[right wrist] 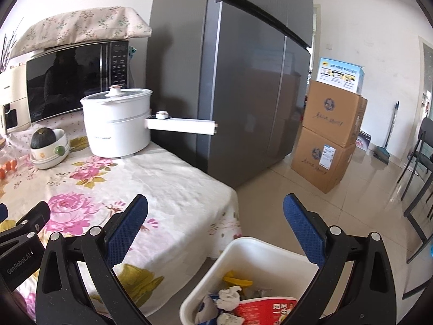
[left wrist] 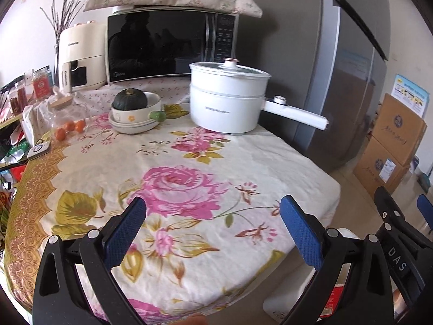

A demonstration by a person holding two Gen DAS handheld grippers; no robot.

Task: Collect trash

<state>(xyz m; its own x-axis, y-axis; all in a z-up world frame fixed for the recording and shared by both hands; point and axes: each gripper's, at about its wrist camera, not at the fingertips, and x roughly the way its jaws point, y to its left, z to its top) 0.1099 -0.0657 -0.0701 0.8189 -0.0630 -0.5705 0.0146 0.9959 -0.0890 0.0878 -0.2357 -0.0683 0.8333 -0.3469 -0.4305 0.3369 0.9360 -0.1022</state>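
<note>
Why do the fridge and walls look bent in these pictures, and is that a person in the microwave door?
Left wrist view: the fisheye lens bows the tall grey fridge and darkens the corners; the black glass microwave door mirrors a dim, unclear silhouette. Right wrist view: the same bending, with daylight glare on the glossy tiled floor.

The floral cloth table cover point(left wrist: 189, 162) looks soft and a bit wrinkled. The white plastic pot point(left wrist: 227, 100) is smooth and shiny. The grey metal fridge point(right wrist: 243, 81) looks dull and brushed. The brown cardboard boxes point(right wrist: 330, 135) are matt. The white plastic bin point(right wrist: 243, 254) holds crumpled paper point(right wrist: 228, 295).
</note>
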